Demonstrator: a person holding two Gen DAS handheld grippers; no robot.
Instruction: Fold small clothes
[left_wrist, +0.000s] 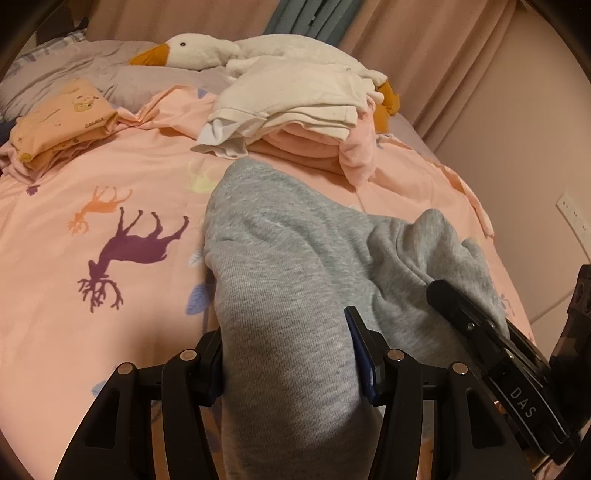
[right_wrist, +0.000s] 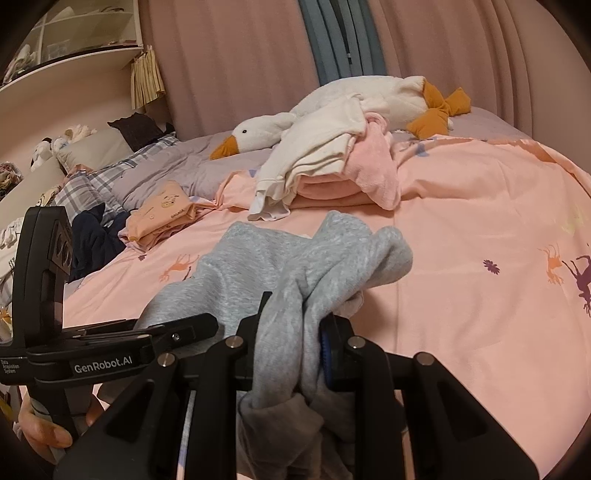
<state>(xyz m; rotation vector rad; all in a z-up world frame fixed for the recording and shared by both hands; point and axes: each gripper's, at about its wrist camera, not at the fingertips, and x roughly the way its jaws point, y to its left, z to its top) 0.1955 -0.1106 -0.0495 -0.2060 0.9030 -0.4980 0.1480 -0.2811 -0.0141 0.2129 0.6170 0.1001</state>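
A small grey knit garment (left_wrist: 280, 258) lies across the pink deer-print bedspread (left_wrist: 92, 184). My left gripper (left_wrist: 288, 354) is shut on its near edge, with the cloth bunched between the fingers. My right gripper (right_wrist: 291, 343) is shut on another bunched part of the same grey garment (right_wrist: 258, 258), lifted a little off the bed. The right gripper also shows at the right in the left wrist view (left_wrist: 491, 339). The left gripper shows at the left in the right wrist view (right_wrist: 122, 343).
A pile of folded cream and pink clothes (left_wrist: 291, 110) sits beyond the grey garment. A folded orange garment (left_wrist: 59, 122) lies far left. A white plush goose (left_wrist: 229, 51) lies at the back by grey pillows. Dark clothes (right_wrist: 96, 236) lie at the bed's left side.
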